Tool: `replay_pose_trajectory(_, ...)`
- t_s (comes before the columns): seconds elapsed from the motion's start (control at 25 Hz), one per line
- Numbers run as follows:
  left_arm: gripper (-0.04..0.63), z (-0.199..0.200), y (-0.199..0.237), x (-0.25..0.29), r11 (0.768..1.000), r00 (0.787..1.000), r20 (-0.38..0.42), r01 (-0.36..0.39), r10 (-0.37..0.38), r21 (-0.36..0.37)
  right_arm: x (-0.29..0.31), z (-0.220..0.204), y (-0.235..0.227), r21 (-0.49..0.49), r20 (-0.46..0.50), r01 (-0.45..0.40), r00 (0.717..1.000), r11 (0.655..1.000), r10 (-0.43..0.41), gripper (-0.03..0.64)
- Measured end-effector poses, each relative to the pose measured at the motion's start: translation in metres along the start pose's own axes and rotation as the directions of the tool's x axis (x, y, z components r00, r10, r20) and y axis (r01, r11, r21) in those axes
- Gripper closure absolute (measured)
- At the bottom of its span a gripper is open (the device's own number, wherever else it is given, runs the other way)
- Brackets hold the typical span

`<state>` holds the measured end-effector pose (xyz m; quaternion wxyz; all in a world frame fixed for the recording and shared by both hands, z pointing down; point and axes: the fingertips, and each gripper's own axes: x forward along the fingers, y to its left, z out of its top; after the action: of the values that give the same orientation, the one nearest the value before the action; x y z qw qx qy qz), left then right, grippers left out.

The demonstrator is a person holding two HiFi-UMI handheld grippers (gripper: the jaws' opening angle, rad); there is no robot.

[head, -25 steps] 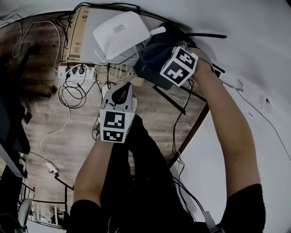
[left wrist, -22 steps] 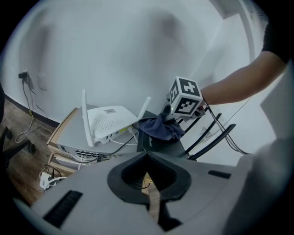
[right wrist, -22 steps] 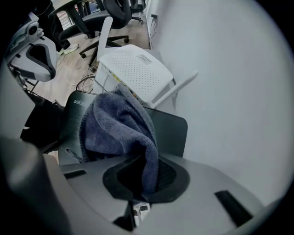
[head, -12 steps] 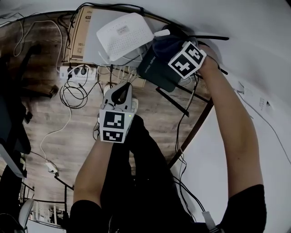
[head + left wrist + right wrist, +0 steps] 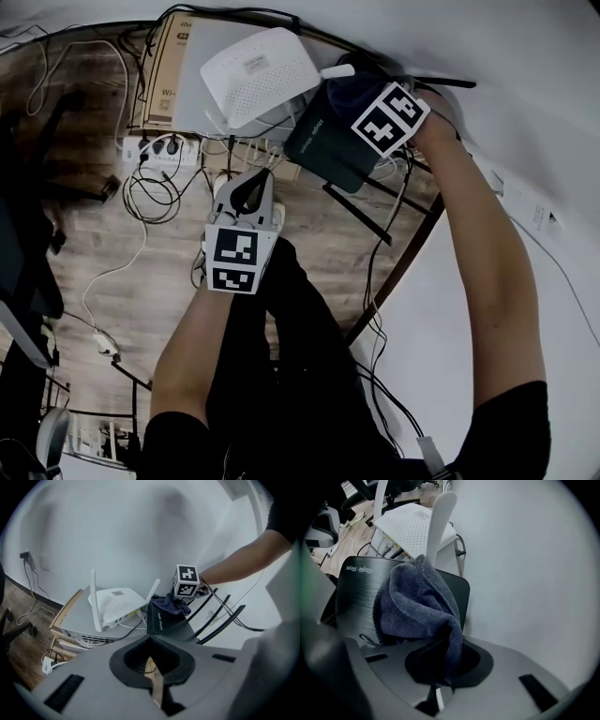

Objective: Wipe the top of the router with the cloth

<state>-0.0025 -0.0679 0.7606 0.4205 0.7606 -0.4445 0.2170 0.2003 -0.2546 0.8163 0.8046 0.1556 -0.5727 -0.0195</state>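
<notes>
The black router [image 5: 328, 136] lies flat beside a white router [image 5: 255, 73]. My right gripper [image 5: 375, 98] hangs over the black router's far end, shut on a dark blue cloth [image 5: 417, 604]. In the right gripper view the cloth bunches out of the jaws and rests on the black router's brushed top [image 5: 358, 585]. In the left gripper view the cloth [image 5: 168, 603] lies on the black router [image 5: 164, 620] under the right gripper's marker cube. My left gripper [image 5: 248, 187] is lower, over the floor, shut with nothing in it.
The white router sits on a grey device [image 5: 192, 70] stacked on a cardboard box [image 5: 155, 66]. A power strip [image 5: 155, 148] and loose cables [image 5: 141, 197] lie on the wooden floor. Black antennas [image 5: 356, 202] stick out from the black router. A white wall [image 5: 525, 564] stands close behind.
My right gripper has slid the cloth up and to the right along the black router's top, toward the wall. The left gripper has stayed put.
</notes>
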Motion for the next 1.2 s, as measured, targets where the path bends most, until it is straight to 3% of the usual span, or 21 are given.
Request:
replay_pose_trajectory(0.28,0.601,0.002,0.001,0.004,1.000,1.000,-0.005,0.006,-0.006,0.006,0.007,-0.007,-0.008,0.032,-0.026,-0.031,0.999,0.999,0.032,0.601)
replay_pose_trajectory(0.52,0.601,0.001,0.005,0.003,1.000,1.000,-0.004,-0.001,0.001,0.002,0.012,-0.013,-0.016,-0.031,-0.104,0.031,0.994,0.999,-0.034,0.601)
replay_pose_trajectory(0.76,0.601,0.002,0.008,0.000,1.000,1.000,0.004,-0.004,0.004,-0.006,0.011,-0.016,-0.015,-0.008,-0.166,0.038,0.985,0.999,-0.039,0.601)
replay_pose_trajectory(0.96,0.601,0.001,0.008,-0.001,1.000,1.000,0.006,-0.006,0.006,-0.008,0.009,-0.025,-0.002,-0.034,-0.232,0.000,0.973,0.999,-0.008,0.601)
replay_pose_trajectory(1.2,0.601,0.001,0.004,-0.001,1.000,1.000,0.013,-0.002,0.002,-0.008,0.008,-0.029,0.004,0.001,-0.219,-0.009,0.976,1.000,0.009,0.601)
